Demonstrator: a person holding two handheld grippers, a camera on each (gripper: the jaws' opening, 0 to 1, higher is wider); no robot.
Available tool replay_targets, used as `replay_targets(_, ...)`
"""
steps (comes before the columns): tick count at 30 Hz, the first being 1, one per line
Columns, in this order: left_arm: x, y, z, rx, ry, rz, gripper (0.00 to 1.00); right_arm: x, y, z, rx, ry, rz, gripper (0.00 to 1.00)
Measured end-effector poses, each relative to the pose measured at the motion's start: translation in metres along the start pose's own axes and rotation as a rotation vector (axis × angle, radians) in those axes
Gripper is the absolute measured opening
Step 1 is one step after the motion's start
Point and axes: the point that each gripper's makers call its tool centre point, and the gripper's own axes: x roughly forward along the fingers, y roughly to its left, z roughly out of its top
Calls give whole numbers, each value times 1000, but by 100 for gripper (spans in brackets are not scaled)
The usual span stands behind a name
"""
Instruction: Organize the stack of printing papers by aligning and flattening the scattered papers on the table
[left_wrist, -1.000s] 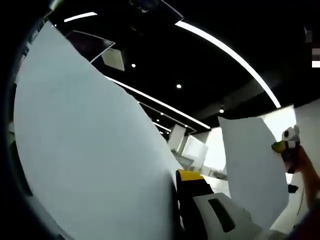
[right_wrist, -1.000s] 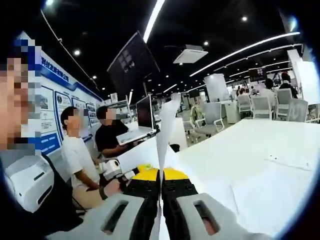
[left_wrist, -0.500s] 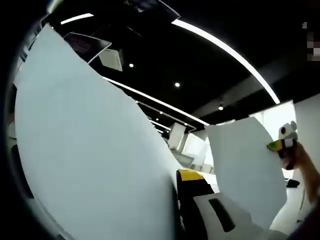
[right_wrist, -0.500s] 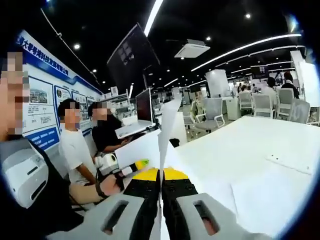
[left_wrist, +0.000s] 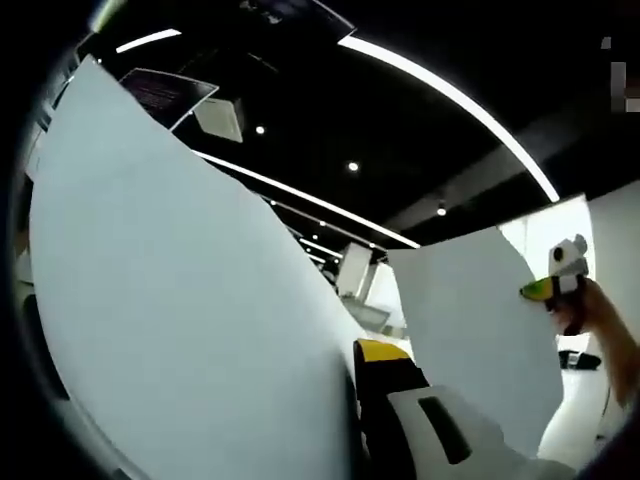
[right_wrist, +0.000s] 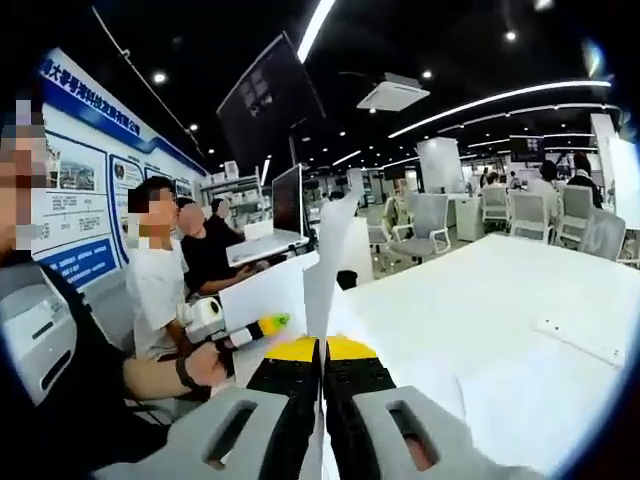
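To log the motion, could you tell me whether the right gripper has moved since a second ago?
Yes: in the left gripper view, the right gripper rose toward the ceiling light strip.

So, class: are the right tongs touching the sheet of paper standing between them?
Touching. In the right gripper view, the right tongs are closed on the upright paper, whose thin edge rises straight out from between the yellow tips with no gap.

Light comes from long ceiling strips and small spot lamps against a dark ceiling. The paper in the left gripper view reads pale and slightly dim, while the bench in the right gripper view is bright, nearly washed out. Fisheye bending curves straight lines toward both views' edges, and the near parts are soft.
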Motion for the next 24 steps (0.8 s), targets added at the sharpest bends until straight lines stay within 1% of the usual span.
replay_targets(4, 0, 0, 0, 3, 1, 1, 12, 6, -9, 1, -10, 5, -16, 0)
replay_targets(8, 0, -1, 0, 9, 1, 2, 12, 16, -17, -2, 3, 16, -14, 0)
replay_targets(9, 0, -1, 0, 8, 1, 2, 12, 17, -17, -3, -1, 21, -15, 0)
replay_targets(11, 0, 0, 0, -1, -1, 0, 12, 19, -22, -5, -36, 35, -22, 0)
replay_targets(13, -1, 1, 1, -13, -6, 1, 12, 19, -27, -3, -20, 32, -35, 0)
replay_targets(16, -1, 1, 1, -14, -7, 1, 12, 19, -27, -3, -10, 30, -33, 0)
replay_targets(19, -1, 0, 2, -19, -12, 2, 12, 22, -26, 0, 55, 17, 15, 0)
replay_targets(24, -1, -1, 1, -16, -10, -2, 12, 30, -38, -1, 38, 40, 6, 0)
